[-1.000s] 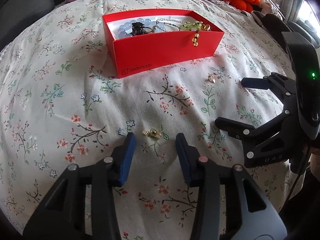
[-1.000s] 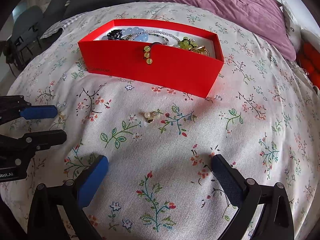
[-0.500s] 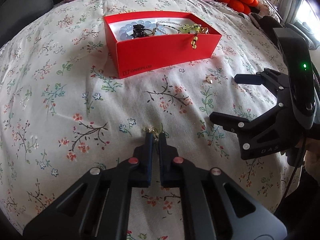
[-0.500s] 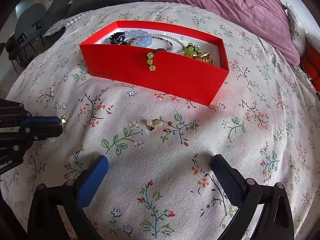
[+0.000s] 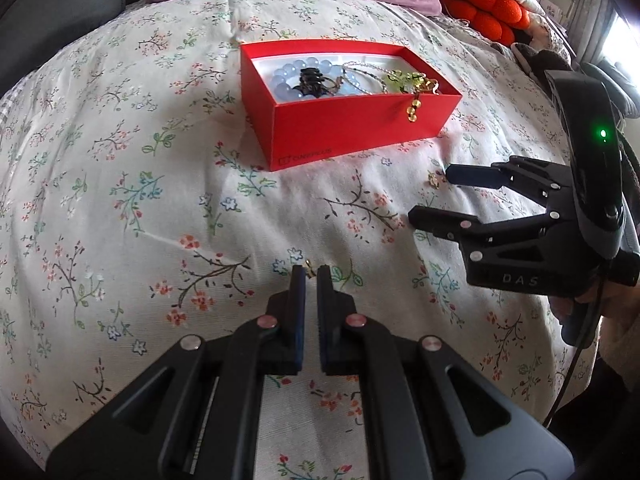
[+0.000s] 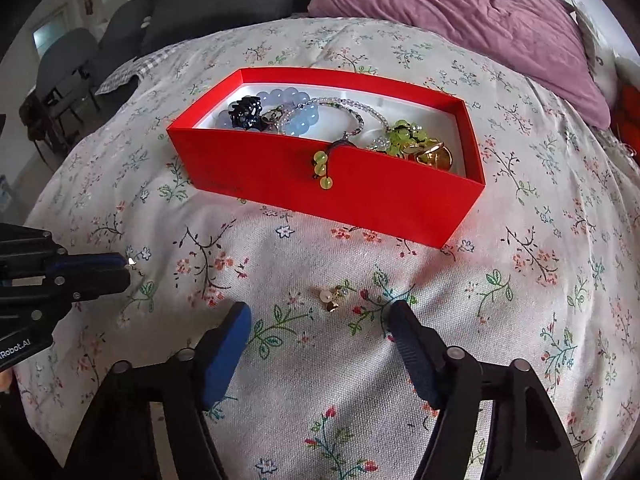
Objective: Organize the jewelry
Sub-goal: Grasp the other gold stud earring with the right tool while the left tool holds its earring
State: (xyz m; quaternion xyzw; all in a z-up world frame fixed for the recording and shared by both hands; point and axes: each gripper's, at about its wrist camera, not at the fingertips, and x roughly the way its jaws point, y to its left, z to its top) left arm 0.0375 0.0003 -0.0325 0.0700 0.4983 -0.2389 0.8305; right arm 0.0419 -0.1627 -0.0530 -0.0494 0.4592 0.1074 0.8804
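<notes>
Both grippers point down at a slant toward a bed covered by a floral quilt (image 5: 120,184). The left gripper (image 5: 311,271) has its blue pads brought together on a small gold earring (image 5: 310,267), which shows only as a glint at the pad tips, low over the cloth; which way the earring lies cannot be told. The right gripper (image 6: 320,316), held by a hand (image 5: 580,304) at the right edge of the left wrist view, has just been closing its jaws, yet they stand apart, one on either side of a pearl-and-gold earring (image 6: 331,299) that lies flat on the quilt just ahead of the tips, touching neither pad. Its pearl end points toward the red box (image 6: 360,196) beyond. That box sits with its long side across the right wrist view, open on top, and holds a blue bead bracelet (image 6: 288,108), a black ornament (image 6: 246,112), a clear bead strand, green beads and gold pieces. A green bead tassel (image 6: 323,170) hangs over its near wall.
</notes>
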